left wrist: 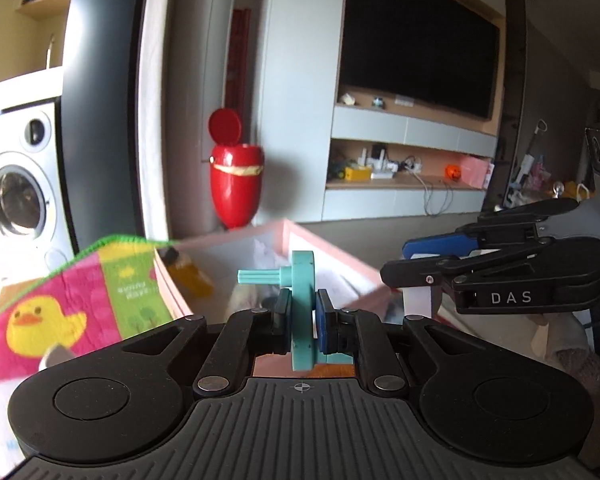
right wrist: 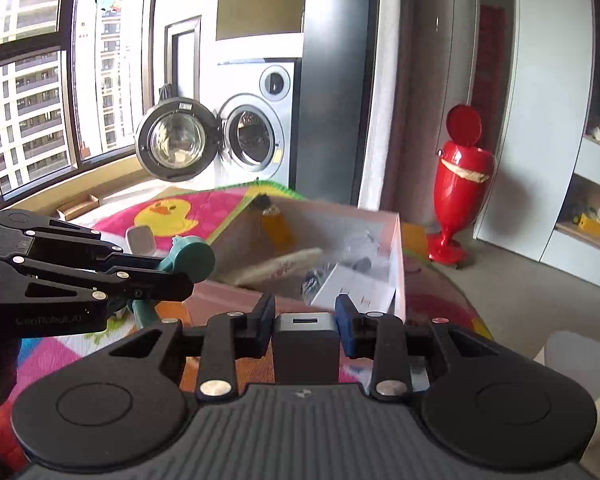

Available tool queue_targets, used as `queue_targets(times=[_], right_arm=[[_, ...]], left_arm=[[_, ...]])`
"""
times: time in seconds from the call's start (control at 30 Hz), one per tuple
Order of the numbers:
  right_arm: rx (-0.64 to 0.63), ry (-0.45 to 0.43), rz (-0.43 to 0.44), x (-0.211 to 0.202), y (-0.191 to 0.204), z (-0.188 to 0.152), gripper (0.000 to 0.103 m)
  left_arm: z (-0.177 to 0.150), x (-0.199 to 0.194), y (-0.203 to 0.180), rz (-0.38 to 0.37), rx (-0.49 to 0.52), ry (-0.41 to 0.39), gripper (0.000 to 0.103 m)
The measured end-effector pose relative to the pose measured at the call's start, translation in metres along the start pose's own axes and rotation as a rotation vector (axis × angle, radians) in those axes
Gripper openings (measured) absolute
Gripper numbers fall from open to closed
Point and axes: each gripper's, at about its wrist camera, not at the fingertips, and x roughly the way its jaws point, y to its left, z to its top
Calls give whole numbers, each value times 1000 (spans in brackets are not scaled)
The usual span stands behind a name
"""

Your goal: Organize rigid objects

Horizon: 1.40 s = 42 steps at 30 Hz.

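Note:
My left gripper (left wrist: 302, 308) is shut on a teal plastic disc with a peg (left wrist: 300, 296), held on edge above the near rim of the pink box (left wrist: 332, 246). The right wrist view shows that gripper (right wrist: 190, 276) from the side with the teal piece (right wrist: 194, 256). My right gripper (right wrist: 305, 314) is shut on a grey rectangular block (right wrist: 305, 346) with a slot in its end, both pads against its sides, just short of the pink box (right wrist: 398, 240). In the left wrist view the right gripper (left wrist: 412, 260) hovers at the right, beside the box.
The box holds an amber bottle (right wrist: 278, 228), a cream-coloured item (right wrist: 280, 266) and a white carton (right wrist: 356, 284). A duck-print mat (right wrist: 168, 210) lies under it, with a small white square piece (right wrist: 140, 240) on it. A red bin (right wrist: 460, 184) and an open washing machine (right wrist: 248, 136) stand behind.

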Motion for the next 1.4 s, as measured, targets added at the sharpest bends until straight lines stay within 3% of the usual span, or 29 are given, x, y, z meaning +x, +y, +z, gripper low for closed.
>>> queue_targets(times=[0.1,0.2,0.3,0.4,0.53,0.73,0.83,0.93,1.1,1.23,1.4], right_arm=[[-15,-98,-27,1,-7,45,32],[-22,-126,-62,23,-13,75,32],[-22,-107,-92,52,-16,88,32],[-38,-66,-89,83,-19,88,32],[-7,-9,-124,104,-23,76,37],[-34,20,-104,77,-12,22,58],[-55,88,-28,70,3,-10,60],[-98,97,-37,62,26,-33,67],[-128,110,35,49,52,-47,67],[-123,147,108,47,65,-51,68],[-114,221,222,76,95,-45,68]], left_arm=[[50,10,16,12,0,-77,14],[77,39,41,-20,-90,-25,14],[75,70,55,13,-134,29,14],[62,98,65,-16,-162,89,15],[44,108,83,-9,-228,123,15],[7,65,115,99,-310,112,15],[-17,57,133,152,-374,179,15],[-36,68,144,168,-416,252,15],[-51,87,148,205,-381,321,15],[-52,58,163,195,-423,243,15],[-48,44,195,328,-457,210,14]])
